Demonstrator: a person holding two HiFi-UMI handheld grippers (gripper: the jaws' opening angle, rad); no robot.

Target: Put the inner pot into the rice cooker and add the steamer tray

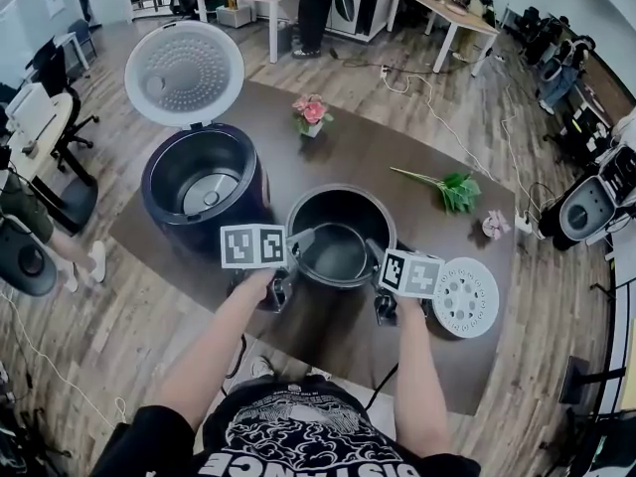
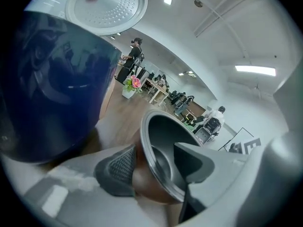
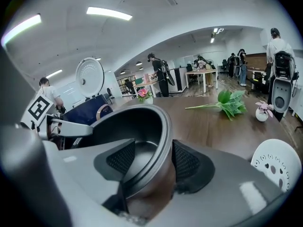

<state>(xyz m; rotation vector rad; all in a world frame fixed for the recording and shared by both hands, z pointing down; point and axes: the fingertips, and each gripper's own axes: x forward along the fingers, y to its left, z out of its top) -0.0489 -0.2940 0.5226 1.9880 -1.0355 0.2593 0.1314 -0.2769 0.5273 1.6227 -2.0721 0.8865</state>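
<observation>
The dark metal inner pot stands on the brown table, just right of the navy rice cooker. The cooker's white lid is up and its cavity is empty. My left gripper straddles the pot's left rim, one pad against the outer wall and the other inside with a gap. On the near right, my right gripper straddles the rim the same way, its inner pad a little off the wall. The white perforated steamer tray lies flat to the right of the pot.
A pink flower pot stands at the table's far side. A green sprig and a small pink flower lie at the right. Chairs, desks and a standing person fill the room beyond.
</observation>
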